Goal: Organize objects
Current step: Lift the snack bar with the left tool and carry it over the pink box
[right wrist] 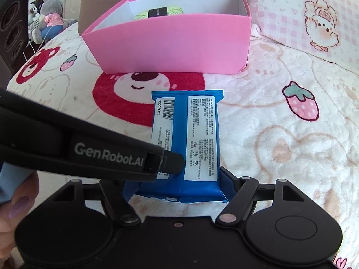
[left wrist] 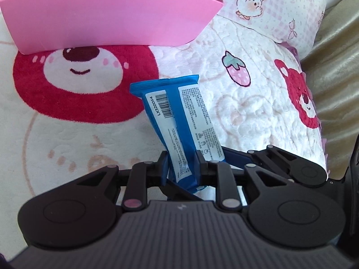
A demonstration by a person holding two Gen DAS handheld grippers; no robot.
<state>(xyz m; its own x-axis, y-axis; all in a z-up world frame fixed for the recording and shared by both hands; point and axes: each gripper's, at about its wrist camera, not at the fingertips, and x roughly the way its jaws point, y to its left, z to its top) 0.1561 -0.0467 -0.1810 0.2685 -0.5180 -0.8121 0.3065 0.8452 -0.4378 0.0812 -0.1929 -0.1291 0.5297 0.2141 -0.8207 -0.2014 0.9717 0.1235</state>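
Left wrist: left tool (left wrist: 182, 167) clenched on near end of blue wipes packet (left wrist: 177, 121), white label and barcode up, over bear-print blanket (left wrist: 246, 103); pink box (left wrist: 107, 20) far.
Right wrist: right tool (right wrist: 177, 186) grips packet (right wrist: 190, 139) across its width; box (right wrist: 179, 44) holds green yarn (right wrist: 159, 12).

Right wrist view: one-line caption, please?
Both grippers hold a blue packet above the bear-print blanket, before an open pink box.

Both views are bright with soft daylight; the blanket (right wrist: 280, 157) washes out pale toward the right; shadows are faint; fisheye bending curves the pink box (left wrist: 107, 20); edges blur slightly, centre print stays sharp.
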